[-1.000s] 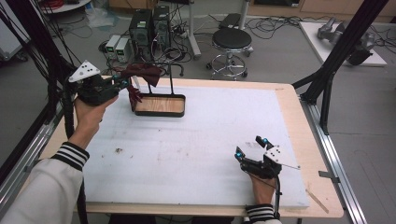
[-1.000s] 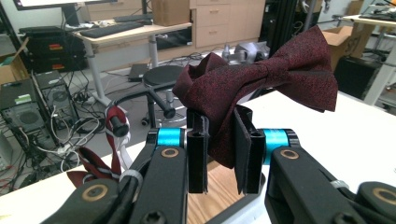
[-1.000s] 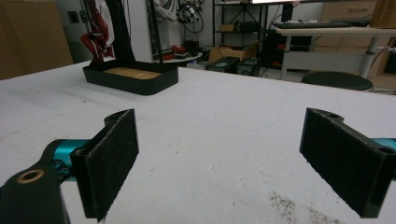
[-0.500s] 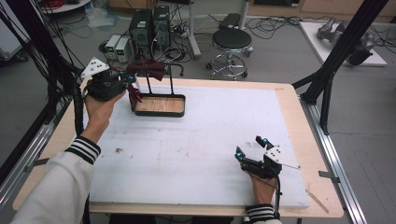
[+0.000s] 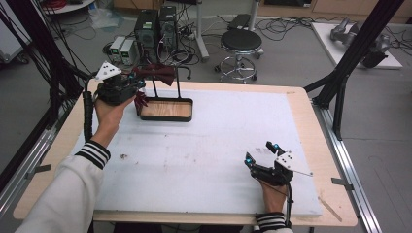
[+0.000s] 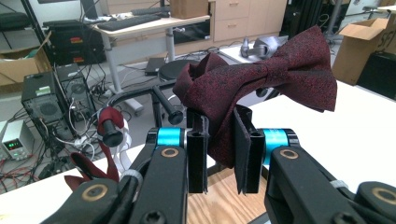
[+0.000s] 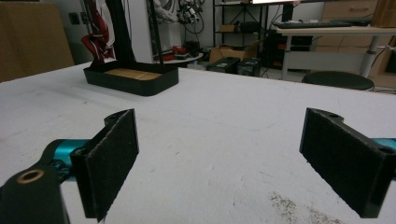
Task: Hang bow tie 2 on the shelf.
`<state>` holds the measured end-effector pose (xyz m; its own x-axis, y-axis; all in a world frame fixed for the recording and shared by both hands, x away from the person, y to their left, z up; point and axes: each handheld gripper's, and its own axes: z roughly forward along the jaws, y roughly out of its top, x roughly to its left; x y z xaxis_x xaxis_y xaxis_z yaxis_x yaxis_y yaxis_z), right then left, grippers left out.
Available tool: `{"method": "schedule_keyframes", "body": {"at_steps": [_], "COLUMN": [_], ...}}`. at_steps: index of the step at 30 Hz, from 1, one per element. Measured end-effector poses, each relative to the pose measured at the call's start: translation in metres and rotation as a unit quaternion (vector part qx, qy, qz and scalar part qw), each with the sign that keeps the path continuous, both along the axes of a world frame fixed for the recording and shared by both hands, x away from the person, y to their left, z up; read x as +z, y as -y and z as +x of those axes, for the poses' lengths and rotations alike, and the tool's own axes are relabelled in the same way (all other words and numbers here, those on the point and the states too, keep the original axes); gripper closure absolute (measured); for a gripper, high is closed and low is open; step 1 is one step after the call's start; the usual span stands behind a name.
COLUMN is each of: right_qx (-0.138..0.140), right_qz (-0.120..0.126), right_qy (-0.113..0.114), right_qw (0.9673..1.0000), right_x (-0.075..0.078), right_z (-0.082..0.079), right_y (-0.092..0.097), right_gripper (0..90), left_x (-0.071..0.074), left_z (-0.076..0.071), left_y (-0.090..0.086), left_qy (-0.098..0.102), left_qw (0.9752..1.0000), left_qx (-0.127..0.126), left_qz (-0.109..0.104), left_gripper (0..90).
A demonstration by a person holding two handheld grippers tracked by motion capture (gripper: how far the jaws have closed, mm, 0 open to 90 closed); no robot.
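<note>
My left gripper (image 5: pixel 137 83) is shut on a dark red bow tie (image 5: pixel 156 74) and holds it up at the top of a black stand (image 5: pixel 177 83) at the table's far left. In the left gripper view the bow tie (image 6: pixel 275 70) is pinched between the jaws of my left gripper (image 6: pixel 218 140), just in front of the stand's black pegs (image 6: pixel 164 101). A red strap (image 6: pixel 108 122) hangs on one peg. The stand rises from a black tray with a wooden floor (image 5: pixel 165 109). My right gripper (image 5: pixel 260 151) rests open near the front right, with nothing between its jaws (image 7: pixel 219 154).
The white table top (image 5: pixel 214 141) has a wooden border. The stand's tray (image 7: pixel 133 77) lies far ahead of the right gripper. Behind the table stand a black stool (image 5: pixel 241 41) and computer cases (image 5: pixel 155 26). Black frame posts (image 5: pixel 340 73) rise at the right.
My left gripper has moved right and slightly up with the bow tie, closer to the top of the stand. The right gripper has stayed still.
</note>
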<state>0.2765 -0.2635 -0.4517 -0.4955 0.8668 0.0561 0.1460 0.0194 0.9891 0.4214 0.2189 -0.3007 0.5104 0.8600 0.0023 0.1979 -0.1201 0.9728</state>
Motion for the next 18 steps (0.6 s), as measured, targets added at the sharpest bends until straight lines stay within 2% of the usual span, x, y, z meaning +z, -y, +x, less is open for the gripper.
{"method": "schedule_keyframes", "body": {"at_steps": [8, 11, 18], "right_qx": [0.0, 0.0, 0.0], "right_qz": [0.0, 0.0, 0.0], "right_qy": [0.0, 0.0, 0.0], "right_qw": [1.0, 1.0, 1.0], "right_x": [0.0, 0.0, 0.0], "right_z": [0.0, 0.0, 0.0], "right_y": [0.0, 0.0, 0.0], "right_gripper": [10.9, 10.9, 10.9], "left_x": [-0.014, -0.017, -0.024], "left_z": [0.002, 0.002, 0.002], "left_y": [0.002, 0.003, 0.006], "left_qy": [-0.012, -0.014, -0.022], "left_qw": [0.9999, 0.9997, 0.9994], "left_qx": [0.006, 0.007, 0.008], "left_qz": [0.006, 0.018, 0.028], "left_gripper": [77.3, 77.3, 77.3]}}
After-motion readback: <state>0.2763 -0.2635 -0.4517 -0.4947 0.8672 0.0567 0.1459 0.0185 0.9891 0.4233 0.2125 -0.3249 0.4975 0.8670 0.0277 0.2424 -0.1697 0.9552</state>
